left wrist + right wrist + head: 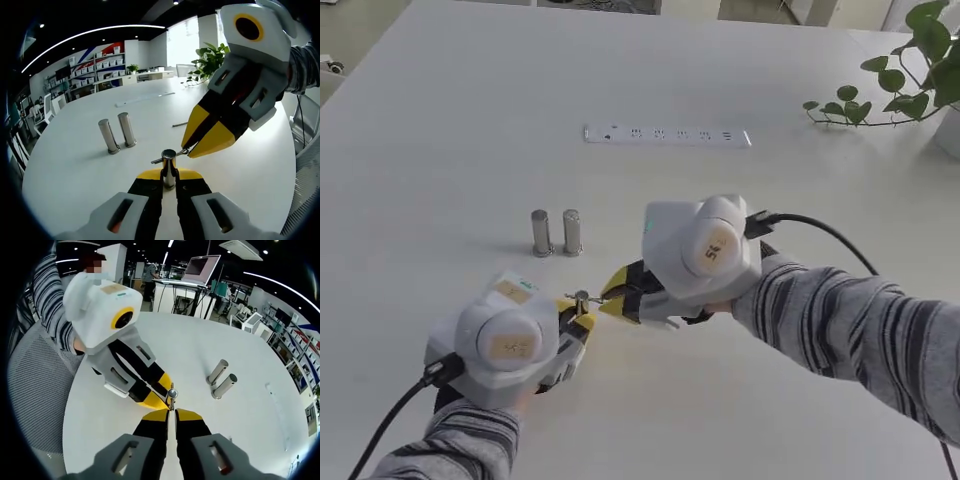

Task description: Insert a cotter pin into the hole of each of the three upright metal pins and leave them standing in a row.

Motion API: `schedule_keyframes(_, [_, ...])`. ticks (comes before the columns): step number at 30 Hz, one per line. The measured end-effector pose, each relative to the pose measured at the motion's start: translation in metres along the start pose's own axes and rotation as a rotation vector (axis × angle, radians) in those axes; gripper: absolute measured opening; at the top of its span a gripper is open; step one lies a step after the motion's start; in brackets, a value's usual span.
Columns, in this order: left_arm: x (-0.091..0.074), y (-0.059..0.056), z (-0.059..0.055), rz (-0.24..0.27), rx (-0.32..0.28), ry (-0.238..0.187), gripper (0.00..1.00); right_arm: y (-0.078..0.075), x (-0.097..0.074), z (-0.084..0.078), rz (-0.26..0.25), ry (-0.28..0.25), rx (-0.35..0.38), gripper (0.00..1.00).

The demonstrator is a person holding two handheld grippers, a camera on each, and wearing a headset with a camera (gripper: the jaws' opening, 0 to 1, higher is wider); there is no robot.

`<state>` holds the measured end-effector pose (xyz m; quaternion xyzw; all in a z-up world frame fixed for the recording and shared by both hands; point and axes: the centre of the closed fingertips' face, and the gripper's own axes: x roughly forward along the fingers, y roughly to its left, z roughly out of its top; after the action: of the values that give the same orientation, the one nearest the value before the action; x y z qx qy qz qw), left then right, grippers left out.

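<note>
L claw [169, 176] is gripping one metal pin [168, 161] by its shaft, jaws shut on it and holding it upright near the counter's [75, 170] front edge; can't tell if its foot is touching. R claw [192, 149] is pinching the cotter pin [181, 152] in its closed tips. The cotter's far end is poking out past the pin's head, so it's prob. partway thru the hole.

To do this well: be keeping the cotter level w/ the hole axis and pushing straight, w/ L claw bracing vs. the push and no twisting. The other two metal pins [541, 232] are standing side by side further back, w/o cotters as far as I can tell. A thin rod [180, 124] lying beyond is prob. a spare cotter.

Writing: the sticker [715, 250] on R claw's housing is too blurred to read, and the power strip [667, 135] is showing nothing legible.
</note>
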<state>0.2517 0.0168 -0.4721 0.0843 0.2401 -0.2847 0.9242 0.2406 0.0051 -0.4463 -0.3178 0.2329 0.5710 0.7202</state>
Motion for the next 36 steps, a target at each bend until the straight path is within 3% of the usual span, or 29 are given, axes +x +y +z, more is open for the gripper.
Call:
schedule_keyframes(7, [0.001,0.000,0.000,0.011,0.003,0.003,0.06,-0.002,0.001,0.003,-0.005,-0.019,0.051,0.00])
schedule_keyframes(27, [0.002,0.000,0.001,0.035,-0.014,0.000,0.05,-0.003,0.003,0.006,-0.015,-0.024,0.060,0.00])
schedule_keyframes(32, [0.003,0.000,0.001,0.040,-0.016,-0.001,0.05,-0.008,-0.001,0.005,-0.040,-0.055,0.141,0.08])
schedule_keyframes(36, [0.002,0.004,0.001,0.067,-0.021,0.002,0.05,-0.014,-0.010,0.003,-0.063,-0.109,0.285,0.12])
